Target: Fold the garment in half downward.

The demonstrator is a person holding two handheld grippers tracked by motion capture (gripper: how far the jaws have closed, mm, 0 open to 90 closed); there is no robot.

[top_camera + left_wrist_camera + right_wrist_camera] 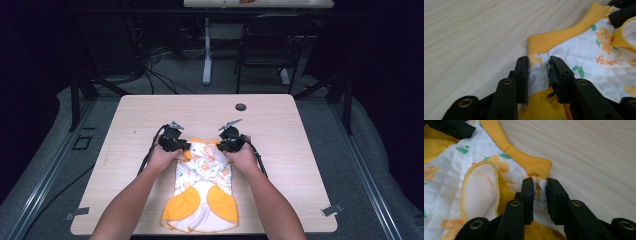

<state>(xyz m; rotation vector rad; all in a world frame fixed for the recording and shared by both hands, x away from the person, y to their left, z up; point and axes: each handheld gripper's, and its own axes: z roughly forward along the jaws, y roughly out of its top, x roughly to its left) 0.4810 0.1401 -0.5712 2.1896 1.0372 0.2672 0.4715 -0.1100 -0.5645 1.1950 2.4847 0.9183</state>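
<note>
Nearest to us on the desk [140, 115] lies the orange hem of a small baby garment [202, 200], a quilted white piece printed with orange flowers. Its long axis runs from that near hem straight away from us to the ribbed orange collar band [564, 37] at the far end, roughly centred between our two forearms.

We hold a tool in each hand at that far end. Our left tool [175, 142] sits at the garment's far left corner, our right tool [231, 142] at its far right corner, so each hand is nearest its own side. In the left gripper view a bunched fold of white cloth stands between the left tool's black jaws, just below the ribbed band; the jaws stand partway apart around it and appear to press the fold. In the right gripper view the right tool [539, 192] pinches a similar fold just below the band's end, with an armhole edged in orange stitching [480, 187] to its left.

We judge that the coming move turns on this: both grips sit on the far edge, level with each other, so that edge can be lifted or folded along the long axis toward the near hem.
</note>
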